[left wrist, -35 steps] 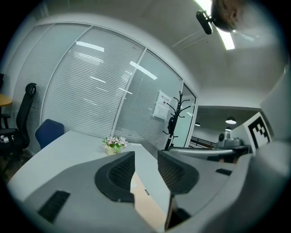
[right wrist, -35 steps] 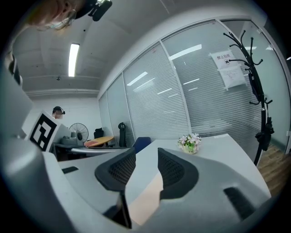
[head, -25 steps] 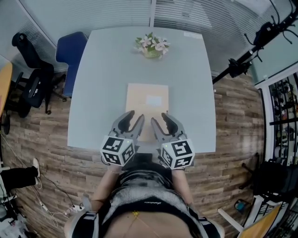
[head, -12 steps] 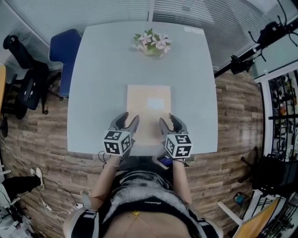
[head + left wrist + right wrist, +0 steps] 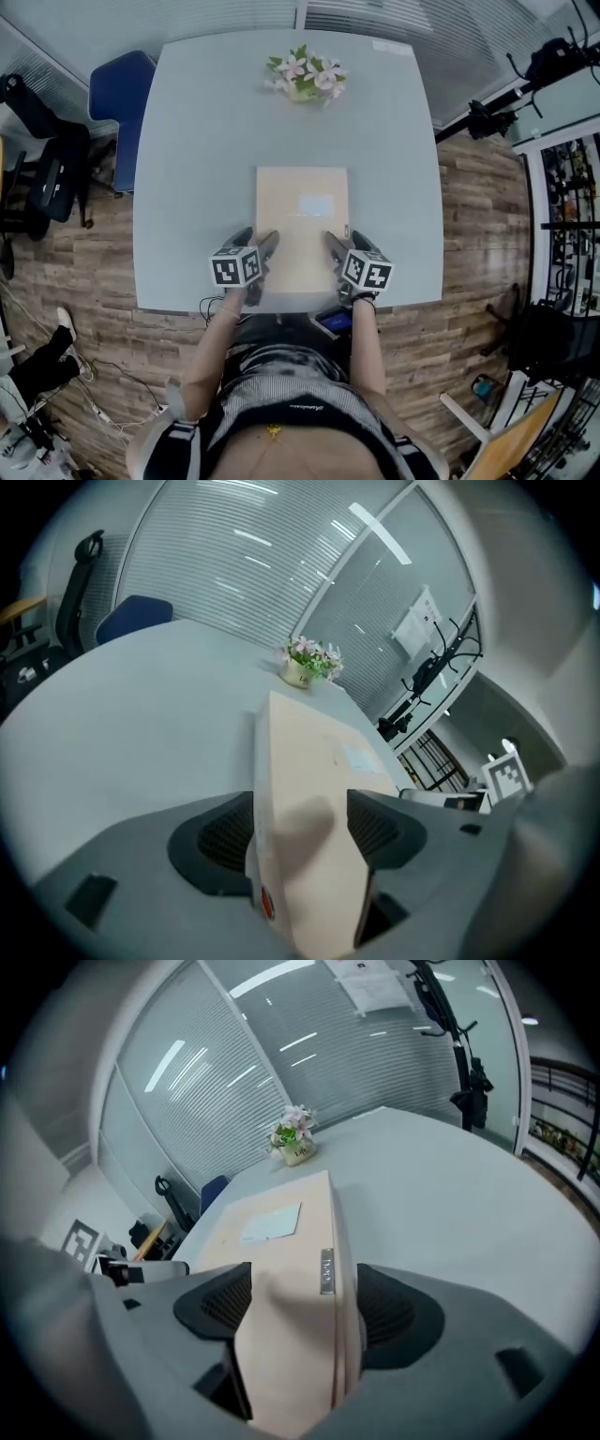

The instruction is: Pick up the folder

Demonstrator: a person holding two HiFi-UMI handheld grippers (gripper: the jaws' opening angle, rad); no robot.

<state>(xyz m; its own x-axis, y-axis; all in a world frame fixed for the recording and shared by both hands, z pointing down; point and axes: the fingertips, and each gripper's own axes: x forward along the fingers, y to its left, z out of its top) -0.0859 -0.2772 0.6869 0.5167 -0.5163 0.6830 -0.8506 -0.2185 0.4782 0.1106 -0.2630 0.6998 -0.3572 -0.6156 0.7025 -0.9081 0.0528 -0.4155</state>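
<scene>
Right, from the head view the folder (image 5: 302, 225) lies flat on the table (image 5: 197, 169), toward the 6 o'clock edge, with a flower pot (image 5: 305, 77) well apart at 12 o'clock. My left gripper (image 5: 257, 238) sits at the folder's 8 o'clock and my right gripper (image 5: 347, 239) at its 4 o'clock, each on a long side near the corner closest to me.

Both sets of fingers are spreading at this moment. In each gripper view the folder's side edge stands between them, filling most of the gap, but I judge neither pair is clamped on it yet.

I read the folder as a thick, board-sided file: stiff, so it should not sag between two holds, and probably light unless it is full, which I cannot tell. Its beige card looks smooth, so a shallow pinch could slide off. A white label (image 5: 316, 204) sits on the top face and a small metal tag (image 5: 326, 1271) on the right edge. I would close on the two long edges, deep enough for the pads to bear on flat board, and lift both sides evenly.
</scene>
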